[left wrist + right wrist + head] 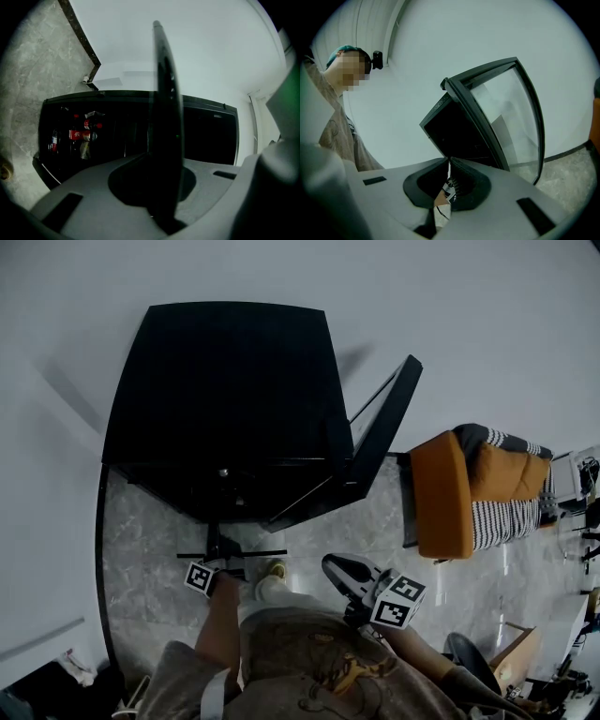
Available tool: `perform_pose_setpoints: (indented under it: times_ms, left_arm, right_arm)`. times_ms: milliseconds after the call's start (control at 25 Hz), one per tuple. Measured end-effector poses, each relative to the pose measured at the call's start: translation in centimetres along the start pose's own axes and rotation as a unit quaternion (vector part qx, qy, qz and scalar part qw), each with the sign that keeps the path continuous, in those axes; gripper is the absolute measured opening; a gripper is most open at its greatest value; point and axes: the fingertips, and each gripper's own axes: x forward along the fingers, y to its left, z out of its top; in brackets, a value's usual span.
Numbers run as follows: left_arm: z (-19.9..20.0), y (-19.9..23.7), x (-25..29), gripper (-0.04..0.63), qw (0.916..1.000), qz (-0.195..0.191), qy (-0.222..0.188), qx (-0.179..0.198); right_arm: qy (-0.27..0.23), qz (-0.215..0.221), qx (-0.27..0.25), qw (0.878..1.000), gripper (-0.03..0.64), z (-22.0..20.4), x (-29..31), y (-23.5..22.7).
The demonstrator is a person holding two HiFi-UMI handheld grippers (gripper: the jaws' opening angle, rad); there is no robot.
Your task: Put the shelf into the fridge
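In front of the fridge (225, 390), the left gripper (216, 563) is clamped on the near edge of the shelf (166, 117). The shelf is a thin dark panel held just outside the fridge's open front, low down and not yet inside. The right gripper (449, 164) hangs near the fridge's front on the open door's (380, 432) side, its jaws pressed together with nothing between them. Deeper inside the fridge stand red cans (80, 135) and bottles.
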Motion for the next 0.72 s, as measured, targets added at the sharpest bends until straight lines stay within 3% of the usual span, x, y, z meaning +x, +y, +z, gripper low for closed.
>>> perform_pose_setpoints:
  times_ms: [720]
  left_arm:
    - [0.2,0.6,1.5,0.017,0.9996,-0.001,0.002,0.028]
  right_arm:
    - [0.005,0.0,0.008,1.0,0.026,-0.6,0.1,-0.4]
